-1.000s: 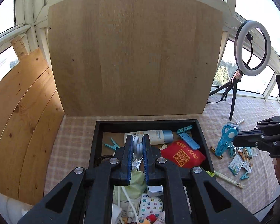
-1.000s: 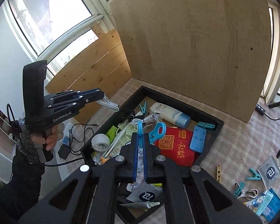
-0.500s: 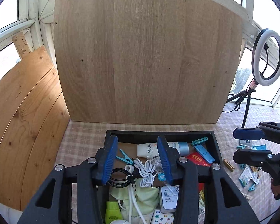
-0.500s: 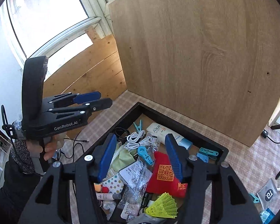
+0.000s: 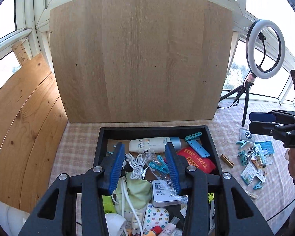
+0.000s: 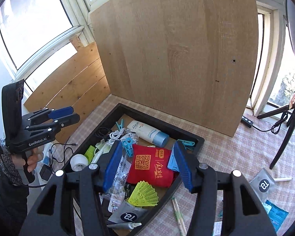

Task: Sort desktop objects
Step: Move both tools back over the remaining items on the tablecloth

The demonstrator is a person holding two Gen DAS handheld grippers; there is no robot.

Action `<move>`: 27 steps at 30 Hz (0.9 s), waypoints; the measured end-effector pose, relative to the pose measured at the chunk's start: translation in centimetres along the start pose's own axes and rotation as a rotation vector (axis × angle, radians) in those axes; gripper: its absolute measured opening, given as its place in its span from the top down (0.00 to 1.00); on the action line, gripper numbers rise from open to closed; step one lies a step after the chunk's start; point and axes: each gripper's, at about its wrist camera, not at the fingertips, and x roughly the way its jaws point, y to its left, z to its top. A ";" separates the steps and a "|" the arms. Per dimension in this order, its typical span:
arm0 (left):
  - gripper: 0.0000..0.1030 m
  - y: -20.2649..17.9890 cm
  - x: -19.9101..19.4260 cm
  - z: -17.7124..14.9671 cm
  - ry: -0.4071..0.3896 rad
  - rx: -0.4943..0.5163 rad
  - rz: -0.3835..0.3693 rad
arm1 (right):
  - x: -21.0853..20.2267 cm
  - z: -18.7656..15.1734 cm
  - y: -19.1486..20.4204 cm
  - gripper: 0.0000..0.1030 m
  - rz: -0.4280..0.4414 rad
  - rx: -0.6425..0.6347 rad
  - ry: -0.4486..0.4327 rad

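Note:
A black tray (image 5: 153,128) on the checked cloth holds many small items. Among them are a white AQUA bottle (image 5: 153,144), a coiled white cable (image 5: 136,162), a teal clip (image 5: 159,166) in clear plastic and a red pouch (image 5: 196,160). My left gripper (image 5: 144,157) hovers open above the cable, holding nothing. My right gripper (image 6: 147,151) hangs open over the red pouch (image 6: 149,163) and a blue clip (image 6: 127,144), also with nothing in it. Each gripper shows in the other's view: the right gripper (image 5: 252,121) and the left gripper (image 6: 73,113), both open.
A tall wooden board (image 5: 139,59) stands right behind the tray. On the cloth to the right lie several clips and sachets (image 5: 253,161), a wooden peg (image 5: 227,160) and chopsticks (image 6: 178,212). A ring light (image 5: 265,49) on a tripod stands at the far right.
Both grippers went from shut to open and drew back above the tray. The left let go of the white cable, the right let go of the blue clip in plastic.

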 end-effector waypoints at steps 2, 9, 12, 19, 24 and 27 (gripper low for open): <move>0.62 -1.7 -0.1 -0.3 0.008 0.021 -0.019 | -1.5 -0.7 -1.1 0.48 -0.024 0.002 -0.004; 0.62 -7.8 -0.6 -1.1 0.034 0.093 -0.084 | -7.1 -4.4 -7.8 0.42 -0.131 0.078 -0.013; 0.62 -10.7 0.0 -1.6 0.061 0.122 -0.117 | -9.1 -7.1 -11.4 0.42 -0.183 0.128 0.005; 0.62 -17.8 5.9 -3.5 0.196 0.184 -0.193 | -11.0 -12.8 -18.4 0.43 -0.229 0.249 0.075; 0.63 -21.0 9.0 -5.0 0.268 0.229 -0.184 | -9.2 -14.4 -19.1 0.47 -0.222 0.178 0.127; 0.68 -21.5 10.4 -5.3 0.303 0.230 -0.163 | -7.5 -14.5 -18.3 0.55 -0.218 0.084 0.168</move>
